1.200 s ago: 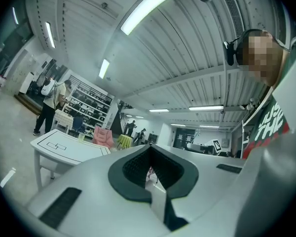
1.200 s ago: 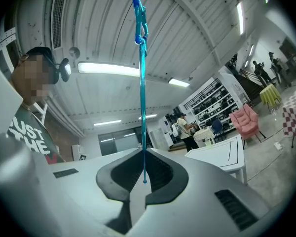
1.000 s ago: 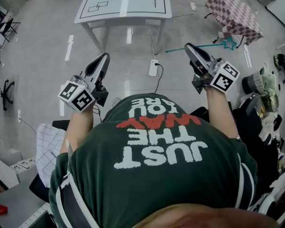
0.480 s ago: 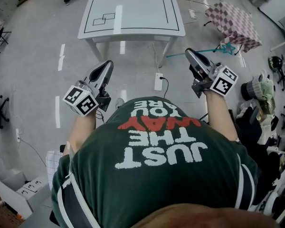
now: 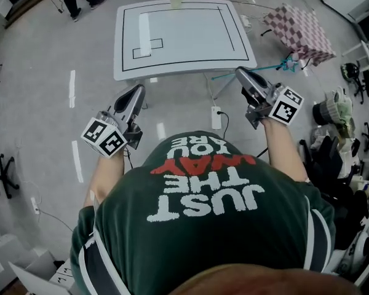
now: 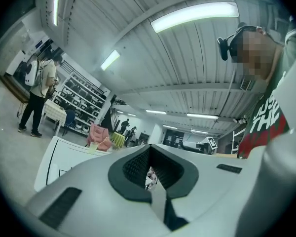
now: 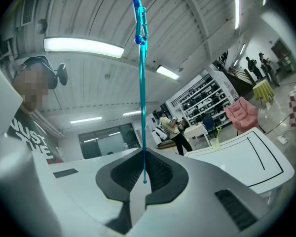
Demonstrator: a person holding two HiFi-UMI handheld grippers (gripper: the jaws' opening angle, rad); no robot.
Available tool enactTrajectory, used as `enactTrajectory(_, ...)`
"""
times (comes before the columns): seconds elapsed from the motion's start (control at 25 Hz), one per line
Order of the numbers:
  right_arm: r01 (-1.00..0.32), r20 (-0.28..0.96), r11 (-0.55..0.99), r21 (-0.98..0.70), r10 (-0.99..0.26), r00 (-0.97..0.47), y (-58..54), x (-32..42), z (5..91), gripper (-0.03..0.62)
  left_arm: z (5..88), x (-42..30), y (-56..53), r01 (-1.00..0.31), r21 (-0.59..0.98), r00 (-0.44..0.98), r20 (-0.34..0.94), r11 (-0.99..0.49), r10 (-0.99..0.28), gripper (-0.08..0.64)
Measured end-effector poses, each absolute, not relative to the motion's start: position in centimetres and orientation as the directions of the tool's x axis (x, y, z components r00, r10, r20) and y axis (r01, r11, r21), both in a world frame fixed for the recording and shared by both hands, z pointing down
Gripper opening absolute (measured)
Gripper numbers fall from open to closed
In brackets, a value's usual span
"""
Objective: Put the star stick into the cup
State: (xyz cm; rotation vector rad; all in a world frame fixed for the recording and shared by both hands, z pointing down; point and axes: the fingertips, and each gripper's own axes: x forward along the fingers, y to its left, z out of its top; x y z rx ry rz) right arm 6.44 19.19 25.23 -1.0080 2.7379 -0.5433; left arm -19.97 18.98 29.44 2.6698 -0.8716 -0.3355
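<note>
Dark green T-shirt [image 5: 203, 244], white and red lettering.

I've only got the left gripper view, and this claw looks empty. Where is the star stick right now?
Observer: The right claw is shut on the star stick, which rises from between its pads in the right gripper view.
Operator: Which way does the star end point?
Observer: In the head view, the star end reaches out to the person's right, toward a checkered cloth.
Operator: How near is that claw to the cup?
Observer: It is by the near right corner of the white table, while the cup stands at the table's far edge.
</note>
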Motion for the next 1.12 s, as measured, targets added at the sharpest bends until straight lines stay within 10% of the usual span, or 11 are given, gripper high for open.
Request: enactTrajectory(1.12, -0.42, -0.09, 0.791, -0.444, -0.506, -0.858, -11.6, 11.7, 28.9, 0.041, 32.1, -15.1, -5.6, -0.696, 0.34, 0.656, -0.055, -0.632, -0.752, -0.005)
